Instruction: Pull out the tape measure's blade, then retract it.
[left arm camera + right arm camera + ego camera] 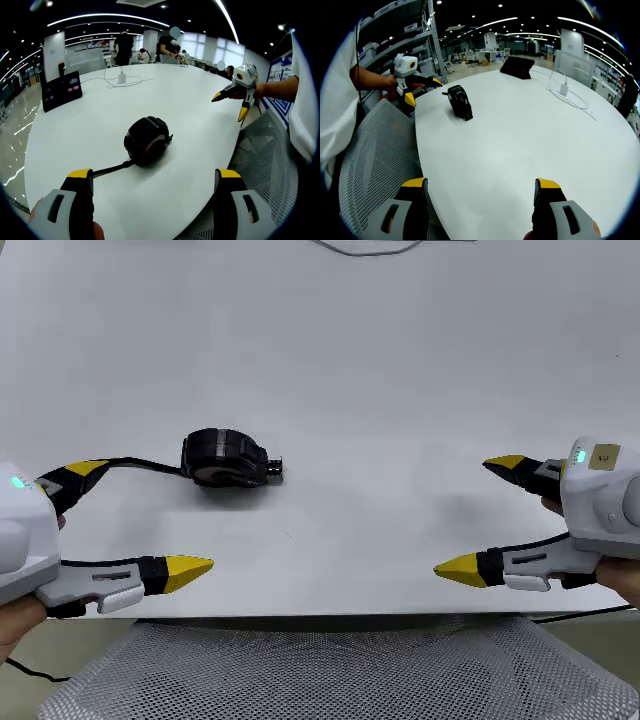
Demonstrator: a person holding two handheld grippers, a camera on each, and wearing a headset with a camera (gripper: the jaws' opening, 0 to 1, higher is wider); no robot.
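A black tape measure (226, 459) lies on the white table (380, 370), its blade fully inside and a black strap trailing off to the left. My left gripper (150, 522) hovers open at the table's left front, just short of the tape measure (147, 140), which sits ahead between its yellow-tipped jaws. My right gripper (490, 518) stands open at the right front, far from the tape measure (459, 100), with nothing between its fingers. Each gripper shows in the other's view: the right gripper (234, 100) and the left gripper (420, 89).
A grey mesh chair (320, 670) sits under the table's front edge. A white charger and cable (121, 79) and a dark tablet (61, 89) lie at the far side of the table. Several people stand in the background.
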